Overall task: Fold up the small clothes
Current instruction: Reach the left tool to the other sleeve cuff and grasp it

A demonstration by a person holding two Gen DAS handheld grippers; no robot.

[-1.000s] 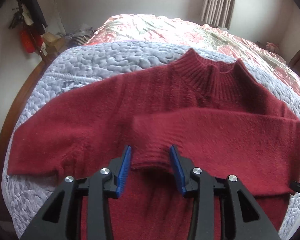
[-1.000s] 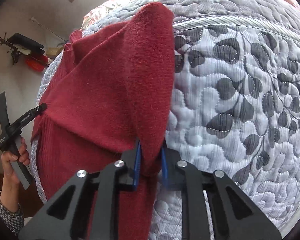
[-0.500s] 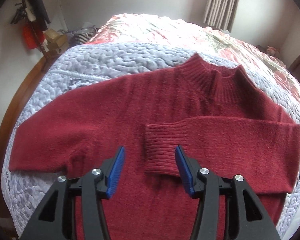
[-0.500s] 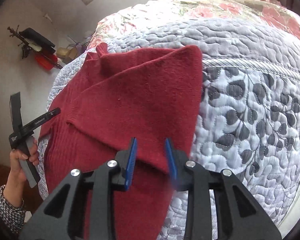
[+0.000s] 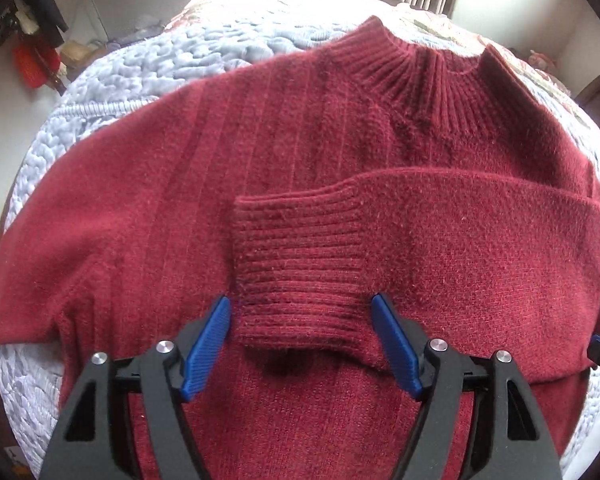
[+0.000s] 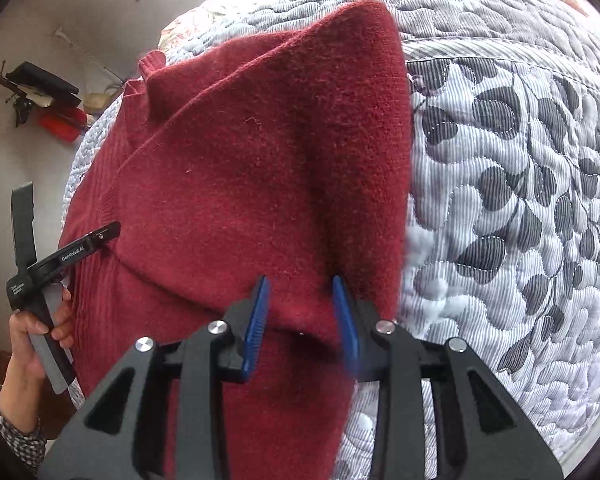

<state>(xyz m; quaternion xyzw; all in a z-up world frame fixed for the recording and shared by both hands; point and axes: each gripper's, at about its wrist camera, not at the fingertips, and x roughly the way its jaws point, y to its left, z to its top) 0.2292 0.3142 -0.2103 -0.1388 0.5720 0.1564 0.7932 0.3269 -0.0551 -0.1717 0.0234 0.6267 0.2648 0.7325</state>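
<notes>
Left wrist view: a dark red knit sweater [image 5: 300,152] is seen spread front-up on a pale grey quilted bedspread [image 5: 112,92], its ribbed collar [image 5: 432,80] toward the far side of the bed. One sleeve has been laid across the chest, so that its ribbed cuff [image 5: 296,268] rests near the middle of the body. The left gripper [image 5: 300,344] is held over this cuff with its blue pads spread wide, one at each side of the cuff's near edge; nothing is pinched. The other sleeve [image 5: 60,256] is seen lying stretched out to the side, not yet folded.

From the right wrist view, the right gripper [image 6: 302,320] is shown with its pads parted over the folded edge [image 6: 340,184] of the sweater, close beside the leaf-patterned quilt [image 6: 520,200]; the cloth lies between the pads but is not clamped. A hand [image 6: 40,332] holding the left tool is visible at the lower left.

The task is judged to be at an early stage: one sleeve fold is done, while the second sleeve and the folding of the body are left.
</notes>
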